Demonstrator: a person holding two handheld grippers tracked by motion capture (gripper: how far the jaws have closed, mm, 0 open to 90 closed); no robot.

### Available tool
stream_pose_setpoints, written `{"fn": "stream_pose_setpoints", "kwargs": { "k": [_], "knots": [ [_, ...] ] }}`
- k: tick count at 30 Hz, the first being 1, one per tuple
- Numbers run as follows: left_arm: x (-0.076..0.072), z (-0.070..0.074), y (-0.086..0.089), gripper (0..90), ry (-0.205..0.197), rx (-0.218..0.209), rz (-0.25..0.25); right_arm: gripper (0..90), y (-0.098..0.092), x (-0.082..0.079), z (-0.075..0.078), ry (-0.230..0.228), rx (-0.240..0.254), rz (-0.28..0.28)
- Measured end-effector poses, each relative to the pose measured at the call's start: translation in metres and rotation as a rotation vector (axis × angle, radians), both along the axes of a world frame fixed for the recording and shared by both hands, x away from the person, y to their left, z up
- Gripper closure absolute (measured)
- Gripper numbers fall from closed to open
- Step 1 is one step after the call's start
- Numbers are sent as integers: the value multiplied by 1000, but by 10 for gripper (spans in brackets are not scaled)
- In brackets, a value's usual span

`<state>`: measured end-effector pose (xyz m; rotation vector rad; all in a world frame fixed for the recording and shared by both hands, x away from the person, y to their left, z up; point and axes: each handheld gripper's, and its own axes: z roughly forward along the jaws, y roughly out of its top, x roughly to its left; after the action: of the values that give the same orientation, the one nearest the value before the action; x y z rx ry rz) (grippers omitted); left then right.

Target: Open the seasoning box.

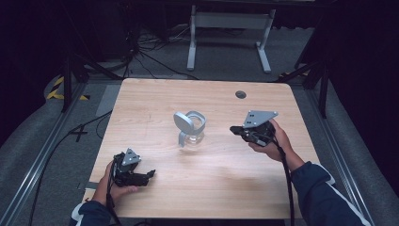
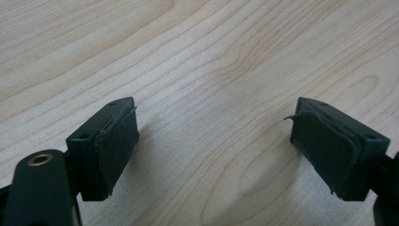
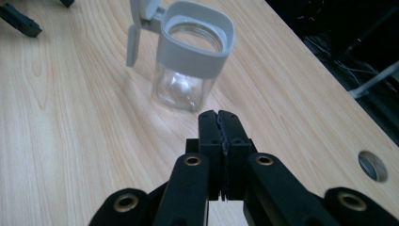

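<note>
A clear glass jar with a grey collar stands upright at the middle of the wooden table, its hinged grey lid flipped open to its left. In the right gripper view the jar stands just beyond my right gripper, whose jaws are pressed together on nothing. In the high view the right gripper points left at the jar from a short gap. My left gripper lies low near the front left, open. Its pads stand wide apart over bare wood.
A round cable hole sits near the table's far right edge. Beyond the table stand a white desk frame and loose cables on grey floor. Metal rails run along both sides of the table.
</note>
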<state>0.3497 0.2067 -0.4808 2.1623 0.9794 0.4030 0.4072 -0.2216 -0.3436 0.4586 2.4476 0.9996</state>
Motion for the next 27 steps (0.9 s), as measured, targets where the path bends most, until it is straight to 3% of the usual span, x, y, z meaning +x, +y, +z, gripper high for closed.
{"fn": "stream_pose_setpoints", "kwargs": {
  "k": [10, 20, 27],
  "knots": [
    [0, 0, 0, 159, 2, 0, -1, 885, -44, -19, -11, 16, -14, -45],
    [0, 0, 0, 158, 0, -1, 2, 862, -70, -35, -28, 36, -28, -73],
    [0, 0, 0, 158, -1, -1, 3, 760, -100, -50, -47, 54, 20, -84]
  ]
}}
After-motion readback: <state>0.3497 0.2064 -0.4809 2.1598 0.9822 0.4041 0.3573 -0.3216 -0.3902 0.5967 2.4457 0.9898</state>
